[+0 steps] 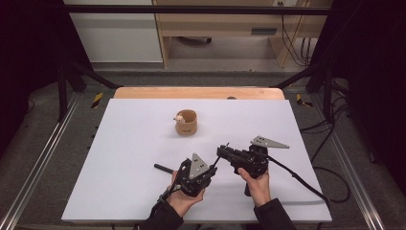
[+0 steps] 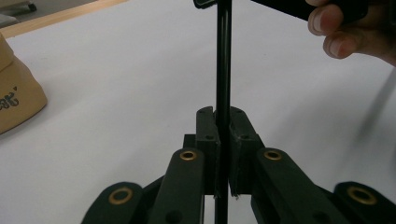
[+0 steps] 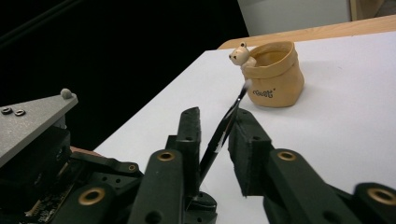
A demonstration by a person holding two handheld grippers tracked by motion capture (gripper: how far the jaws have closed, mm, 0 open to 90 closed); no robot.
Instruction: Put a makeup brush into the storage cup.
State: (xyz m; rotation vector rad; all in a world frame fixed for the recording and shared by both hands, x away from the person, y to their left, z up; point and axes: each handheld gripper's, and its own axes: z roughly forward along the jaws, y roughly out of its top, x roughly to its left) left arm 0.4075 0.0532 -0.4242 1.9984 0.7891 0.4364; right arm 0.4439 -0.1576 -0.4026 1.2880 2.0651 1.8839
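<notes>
The left gripper [image 2: 223,140] was clamped on a thin black pen [image 2: 223,70]. The right gripper's [image 3: 215,140] jaws stood apart around it, near the table's [image 1: 134,143] front edge. A tan pot [image 1: 186,122] stood toward the far edge.

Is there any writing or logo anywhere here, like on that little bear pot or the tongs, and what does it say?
Little tan bear pot: a short dark printed word on its front, too blurred to read in the right gripper view.
Same pot in the left gripper view: a few dark letters at the picture's edge, cut off and unreadable.
Both tongs, the thin black stick and the table: no writing I can see.
</notes>
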